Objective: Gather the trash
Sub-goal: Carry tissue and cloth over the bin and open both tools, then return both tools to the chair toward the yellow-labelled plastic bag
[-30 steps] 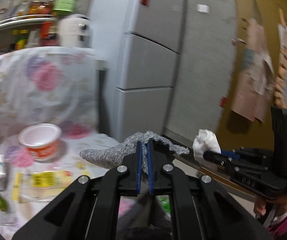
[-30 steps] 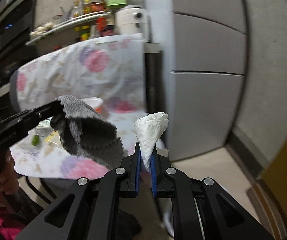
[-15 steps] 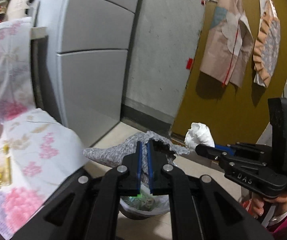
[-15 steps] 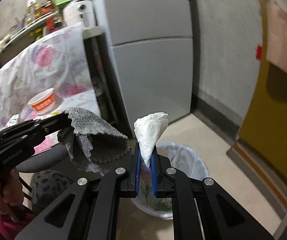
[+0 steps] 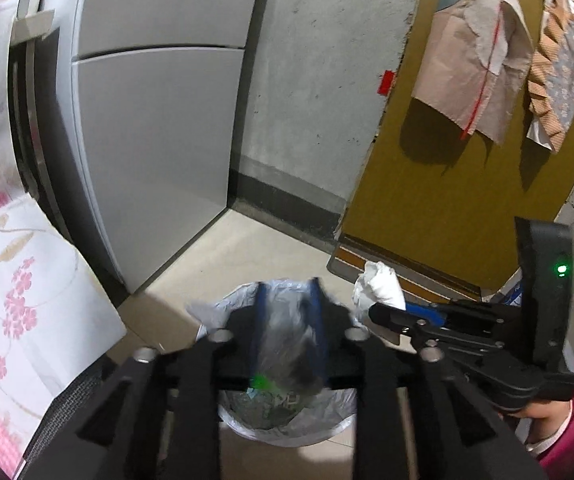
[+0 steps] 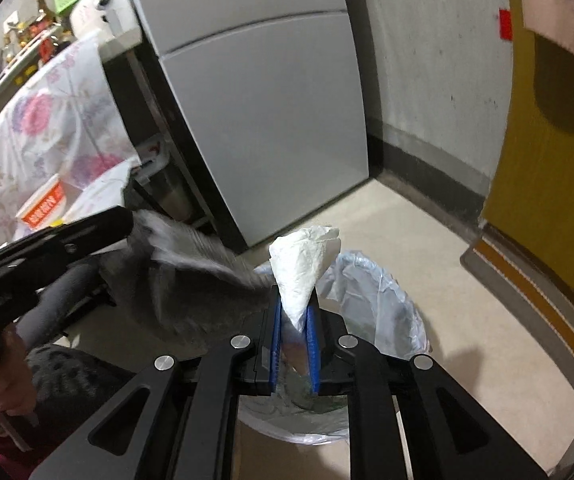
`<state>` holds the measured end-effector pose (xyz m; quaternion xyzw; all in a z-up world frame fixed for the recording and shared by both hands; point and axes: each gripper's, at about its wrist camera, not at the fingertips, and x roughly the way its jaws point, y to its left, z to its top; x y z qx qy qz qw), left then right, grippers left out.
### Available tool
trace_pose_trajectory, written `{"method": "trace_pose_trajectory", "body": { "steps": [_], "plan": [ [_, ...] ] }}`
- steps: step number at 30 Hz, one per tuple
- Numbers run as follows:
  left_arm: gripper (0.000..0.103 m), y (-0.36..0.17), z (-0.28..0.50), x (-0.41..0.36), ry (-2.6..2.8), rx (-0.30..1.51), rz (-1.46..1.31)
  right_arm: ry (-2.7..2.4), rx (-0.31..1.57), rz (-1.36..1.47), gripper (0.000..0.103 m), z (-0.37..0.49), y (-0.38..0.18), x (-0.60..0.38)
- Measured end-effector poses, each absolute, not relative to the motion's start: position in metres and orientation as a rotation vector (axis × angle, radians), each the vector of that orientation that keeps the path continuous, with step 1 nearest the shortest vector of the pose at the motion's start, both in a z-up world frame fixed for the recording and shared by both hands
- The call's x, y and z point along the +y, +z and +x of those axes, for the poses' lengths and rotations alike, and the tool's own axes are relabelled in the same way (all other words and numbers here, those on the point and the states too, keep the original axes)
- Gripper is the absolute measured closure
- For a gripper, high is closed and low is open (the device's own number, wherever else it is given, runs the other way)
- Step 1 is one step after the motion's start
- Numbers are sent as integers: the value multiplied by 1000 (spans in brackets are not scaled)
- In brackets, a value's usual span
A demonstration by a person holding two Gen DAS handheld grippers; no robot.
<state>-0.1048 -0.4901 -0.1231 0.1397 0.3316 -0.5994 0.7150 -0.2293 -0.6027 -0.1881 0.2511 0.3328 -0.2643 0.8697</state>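
Both grippers hang above the round bin lined with crinkled translucent plastic (image 6: 383, 292). The left gripper (image 5: 289, 312) has just been parting its jaws; the blurred, fuzzy grey cloth (image 6: 191, 276) hangs loose between them. The right gripper (image 6: 295, 344), its jaws just widening slightly, has the crumpled white paper tissue (image 6: 303, 264) standing between its blue pads (image 6: 274, 344).

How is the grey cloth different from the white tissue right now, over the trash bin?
The grey cloth is dark, fuzzy and motion-blurred; the white tissue is pale, crumpled and sharp. The cloth hangs loose between the left gripper jaws, which have just been opening wide; the tissue stands upright, pinched into a cone, between the right gripper jaws, which have opened only slightly. The cloth looks larger than the tissue. Both are above the lined trash bin.
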Motion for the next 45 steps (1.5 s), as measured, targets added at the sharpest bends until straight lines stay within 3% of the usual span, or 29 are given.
{"method": "trace_pose_trajectory", "body": {
  "steps": [1, 3, 14, 23, 32, 45],
  "plan": [
    [62, -123, -103, -488, -1324, 734, 303, -555, 701, 535, 69, -228, -191, -604],
    [59, -122, -99, -487, -1314, 726, 300, -567, 696, 527, 57, -230, -192, -604],
    [59, -92, -70, -443, -1205, 670, 215, -638, 529, 469, 57, -252, -129, -590],
    [59, -66, -54, -362, -1062, 632, 188, -465, 463, 379, 57, -211, -73, -523],
    [59, -65, -32, -256, -830, 651, 196, -167, 552, 256, 57, -121, -64, -419],
    [59, -81, 26, -114, -512, 697, 76, 65, 691, 77, 47, -17, -92, -328]
  ]
}}
